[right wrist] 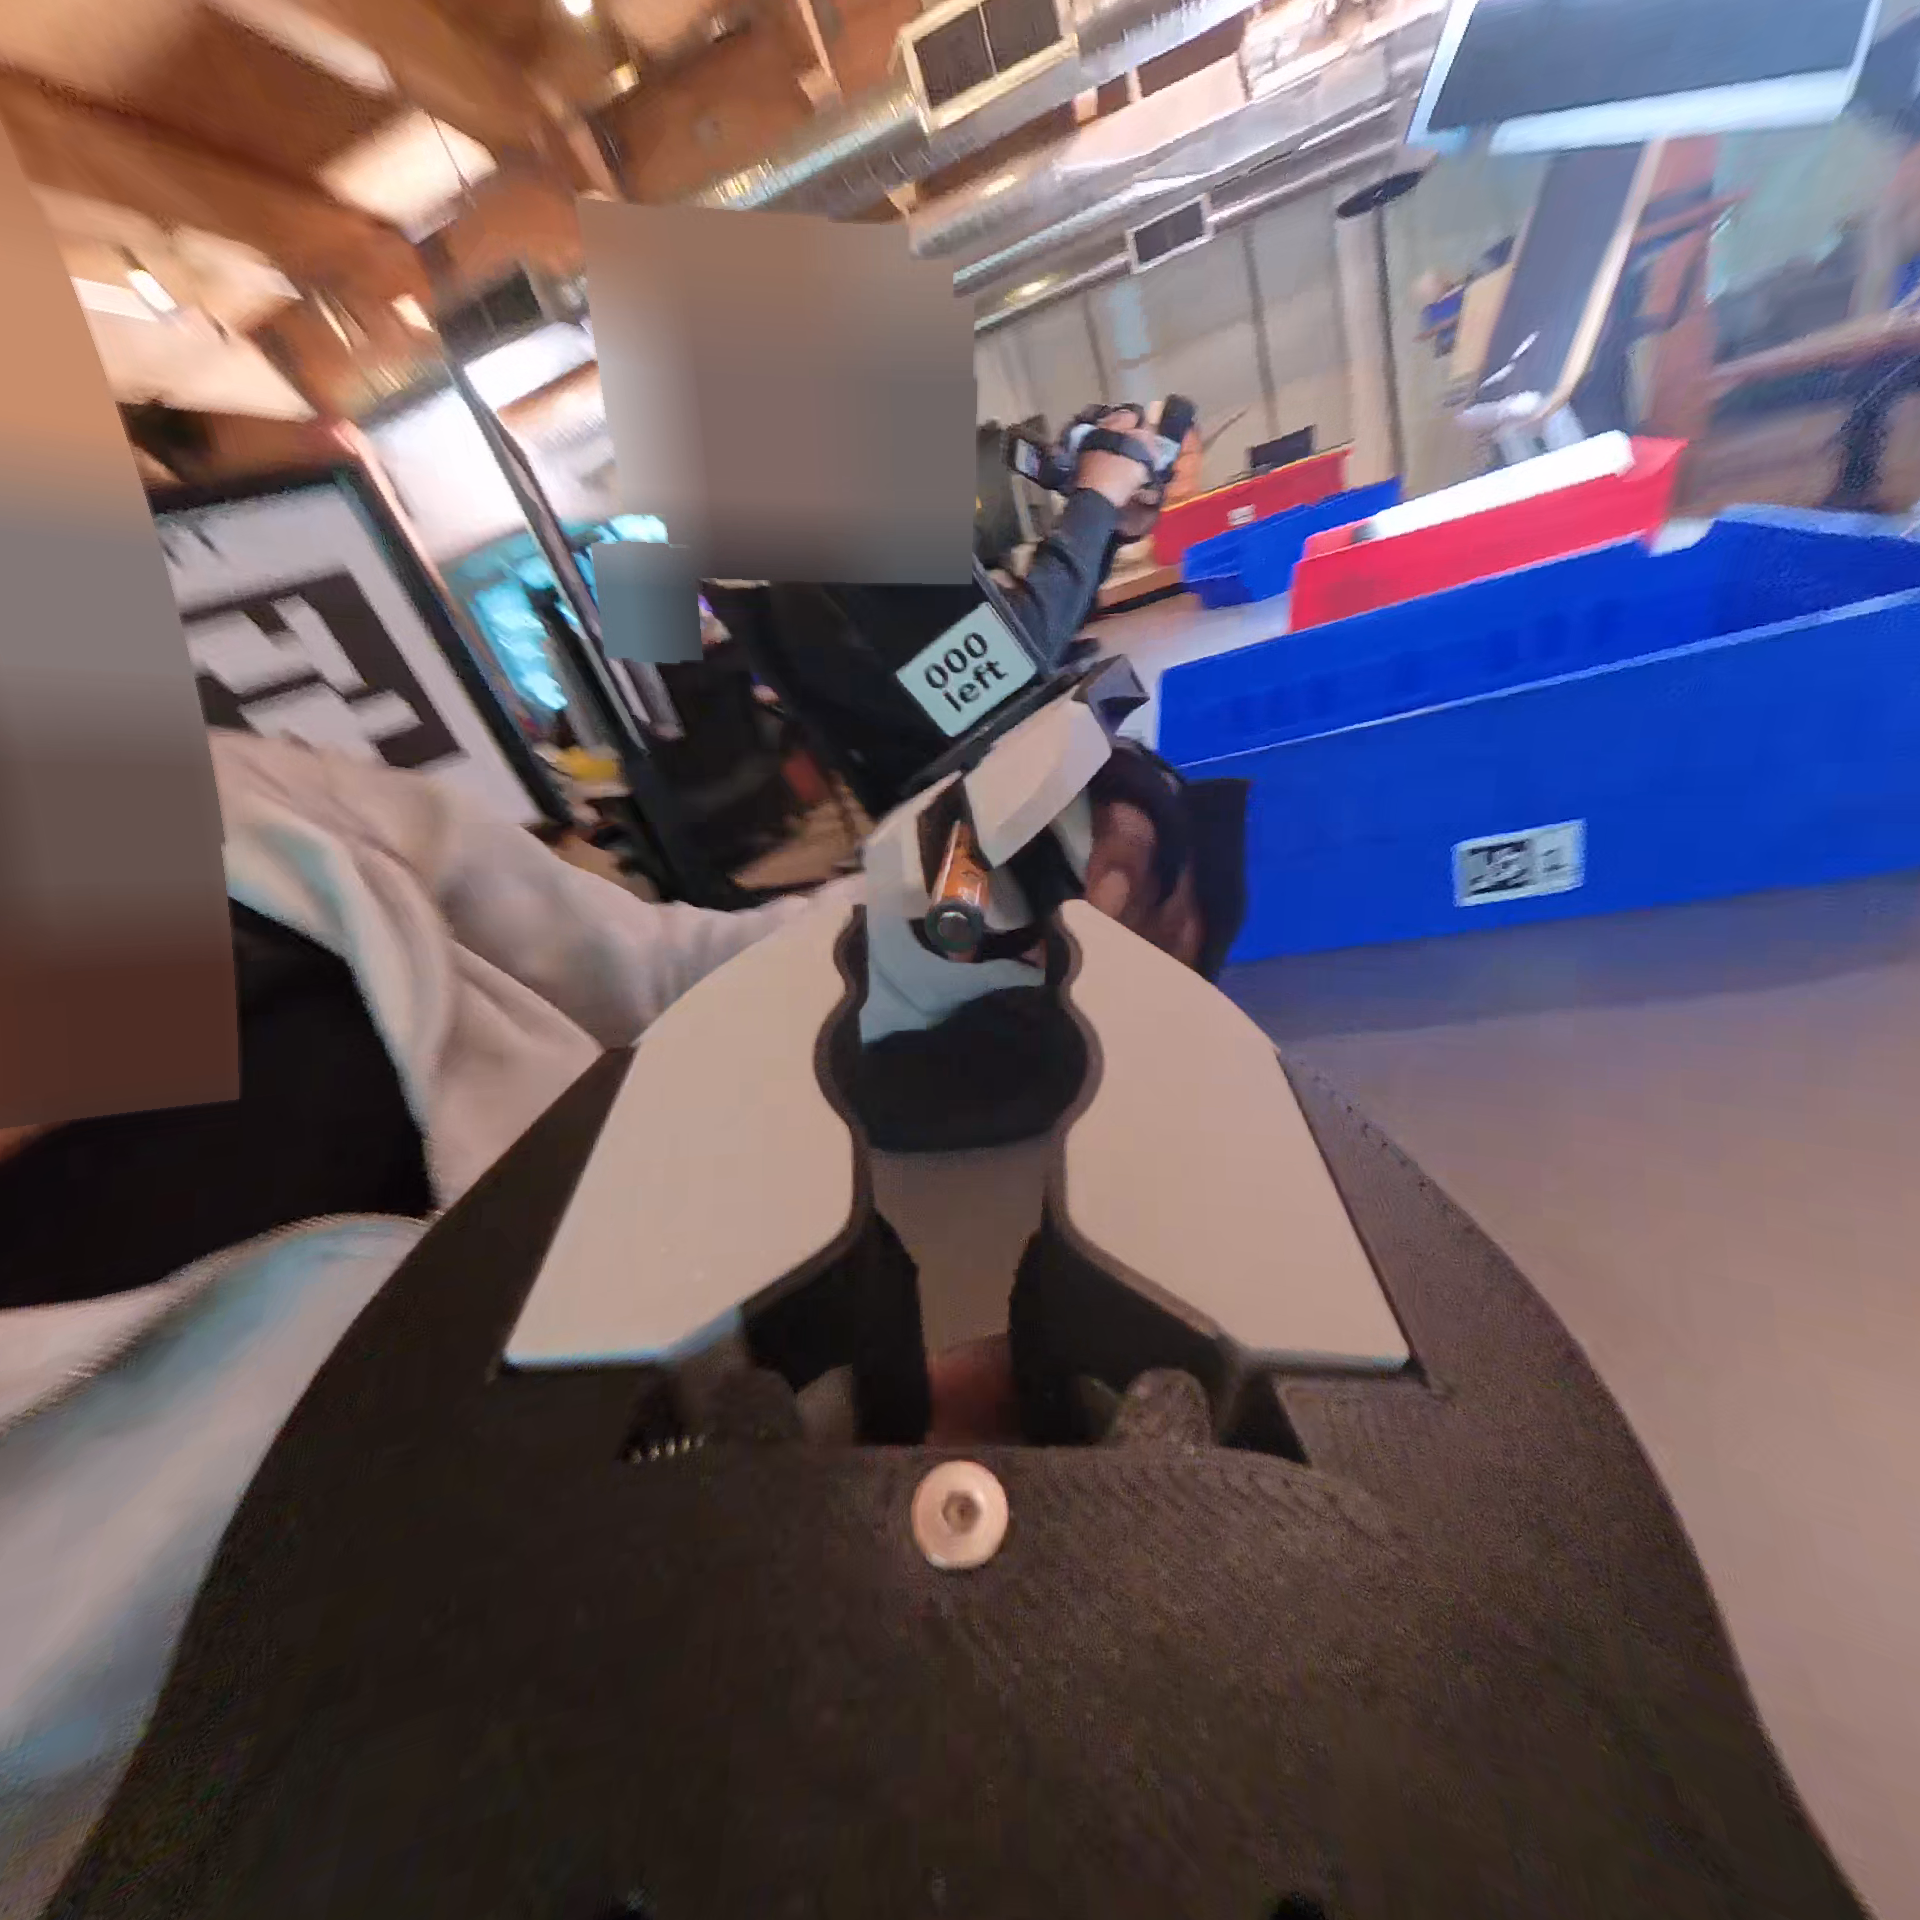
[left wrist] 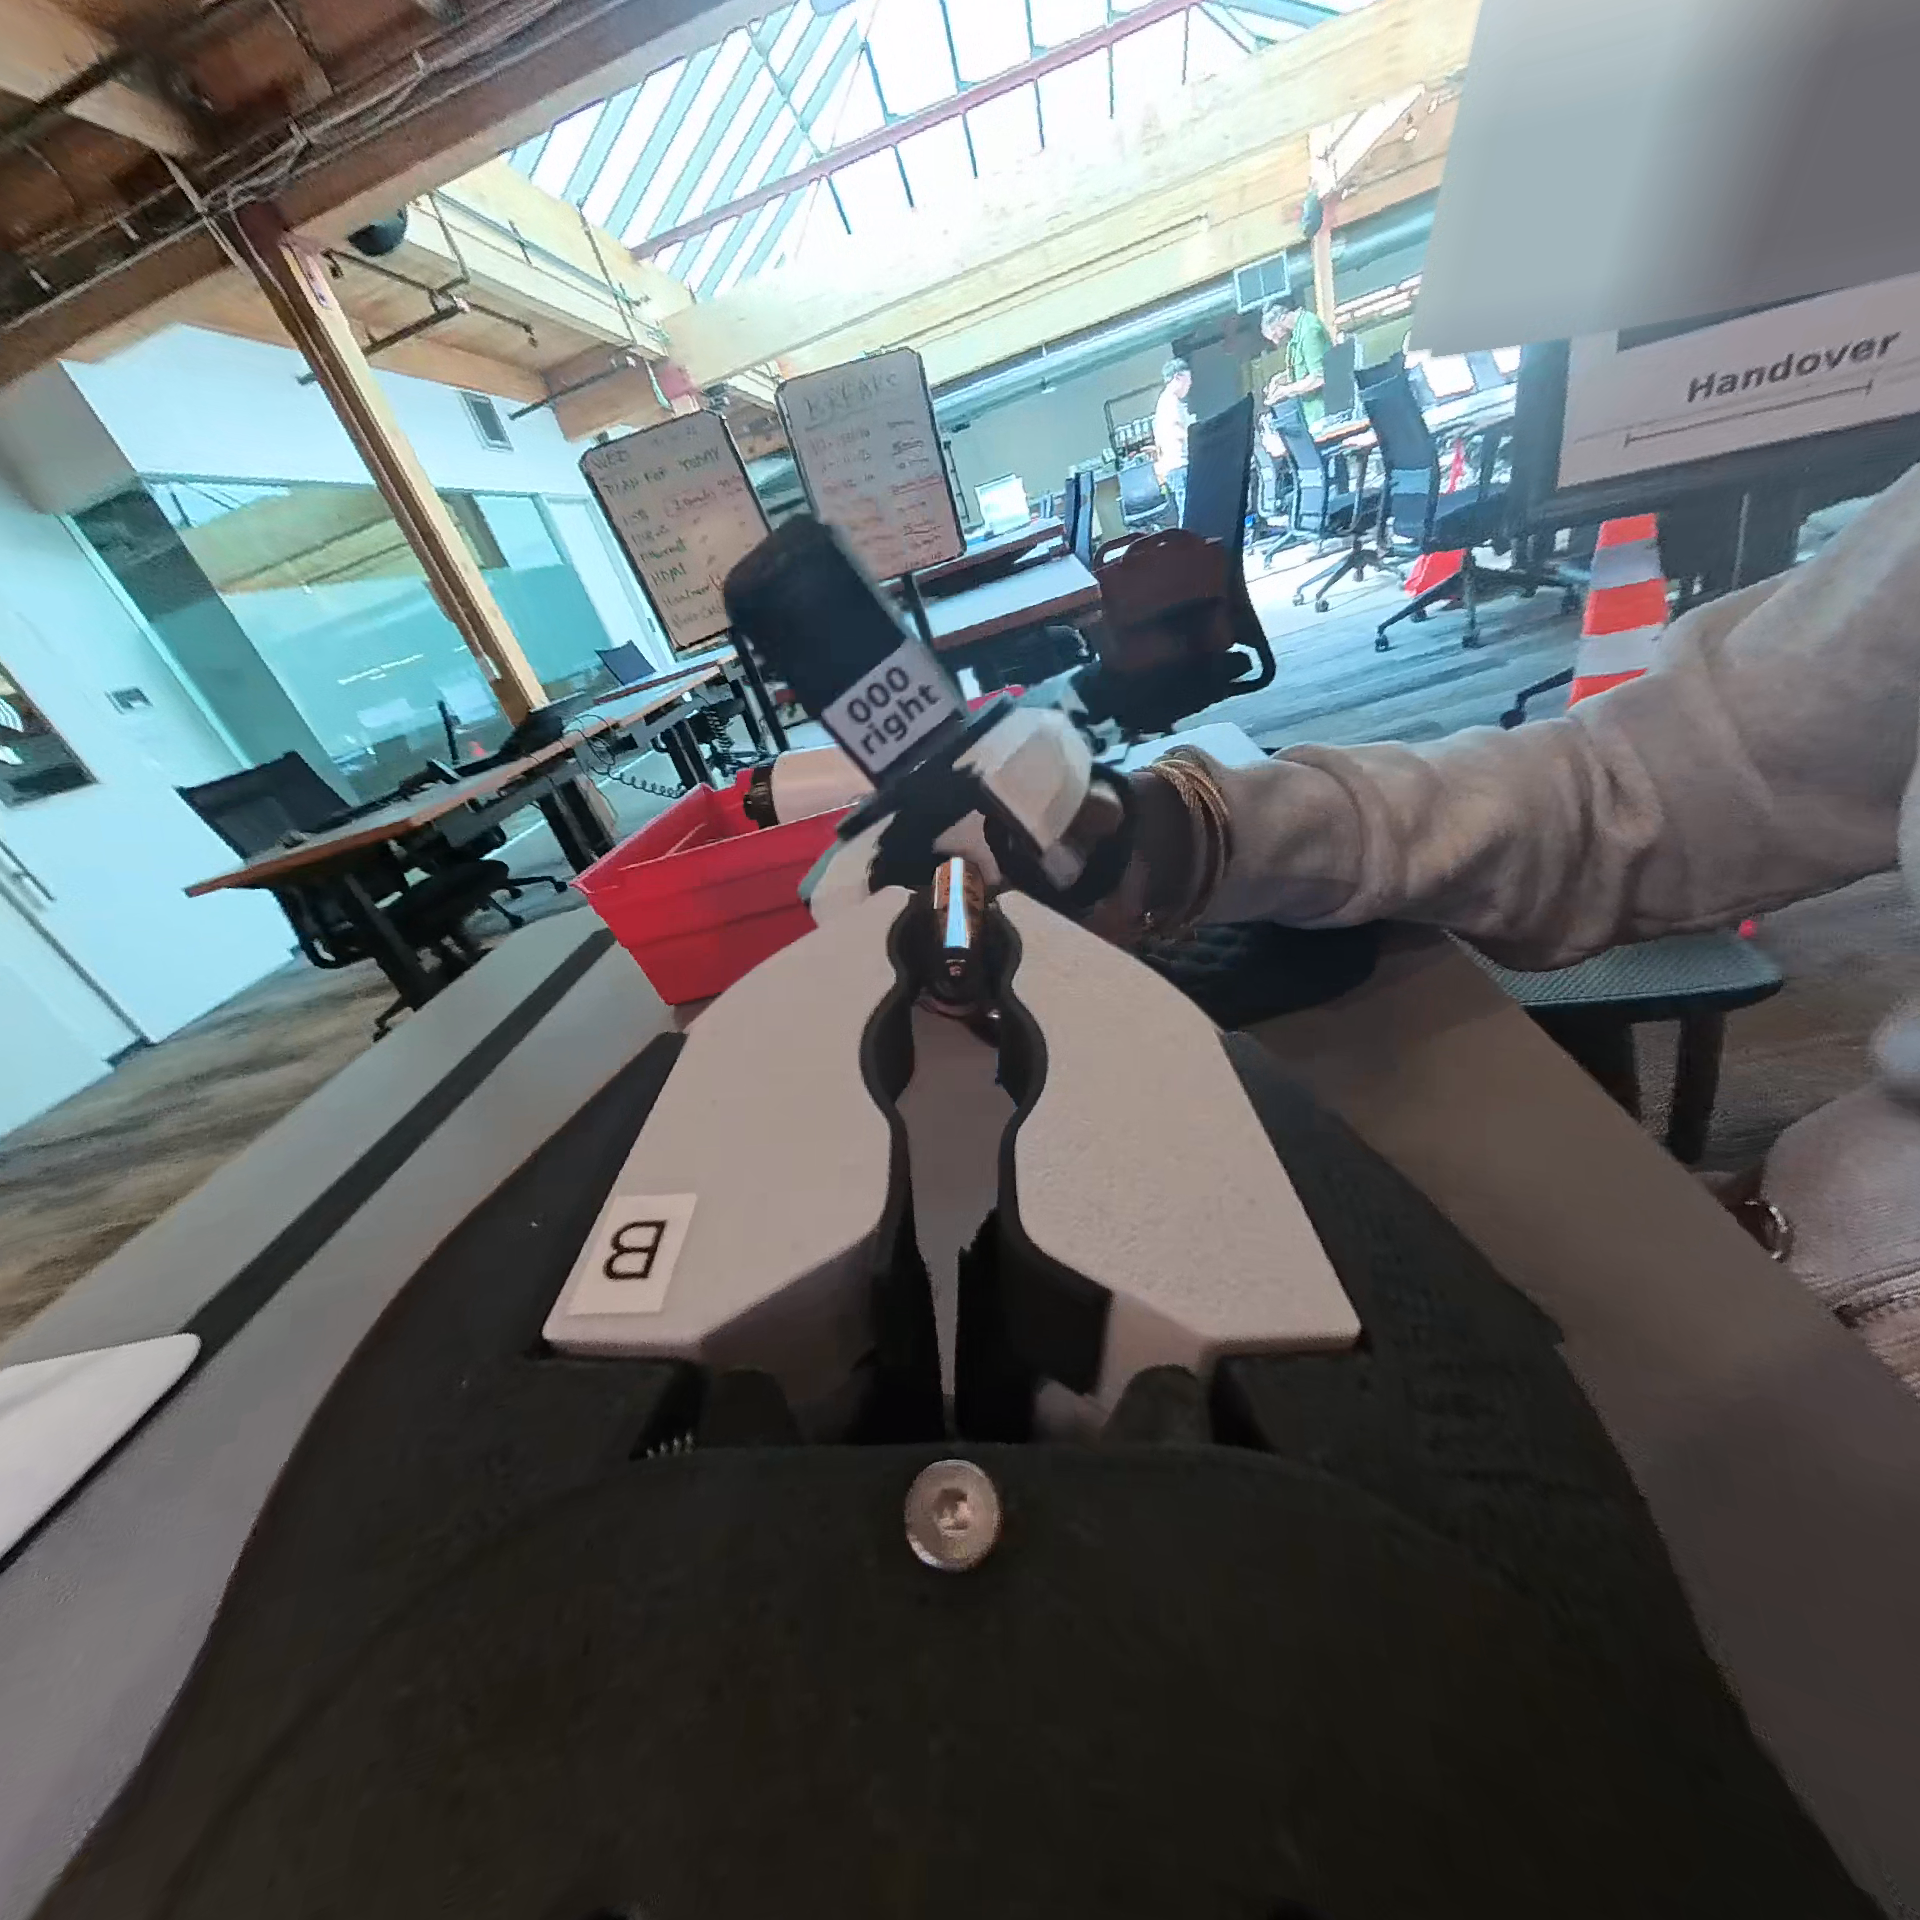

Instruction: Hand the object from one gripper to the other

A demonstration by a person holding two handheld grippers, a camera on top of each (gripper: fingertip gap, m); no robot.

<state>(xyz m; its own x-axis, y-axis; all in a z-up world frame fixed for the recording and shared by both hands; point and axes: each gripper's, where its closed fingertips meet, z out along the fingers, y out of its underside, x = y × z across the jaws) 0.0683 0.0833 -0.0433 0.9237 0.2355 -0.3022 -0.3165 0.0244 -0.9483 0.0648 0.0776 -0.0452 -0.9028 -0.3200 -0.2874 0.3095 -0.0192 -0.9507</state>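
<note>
The object is a small copper-and-black battery (left wrist: 956,928). My left gripper (left wrist: 954,940) is shut on it, and its far end sticks out past the fingertips. My right gripper (left wrist: 951,868) faces it from beyond, with a finger on each side of that end. In the right wrist view, my right gripper (right wrist: 958,940) is open, its jaws standing wide on either side of the battery's near end (right wrist: 953,914) without touching it. The left gripper (right wrist: 971,862) holds the battery tilted between its grey fingers.
A red bin (left wrist: 707,904) stands on the grey table (left wrist: 312,1195) beyond the grippers. A large blue bin (right wrist: 1558,748) stands to the right, with another red bin (right wrist: 1455,561) behind it. A person's light sleeve (left wrist: 1507,790) reaches in from the right. An orange cone (left wrist: 1621,613) stands on the floor. Both grippers' tips are close together, under 4 cm apart.
</note>
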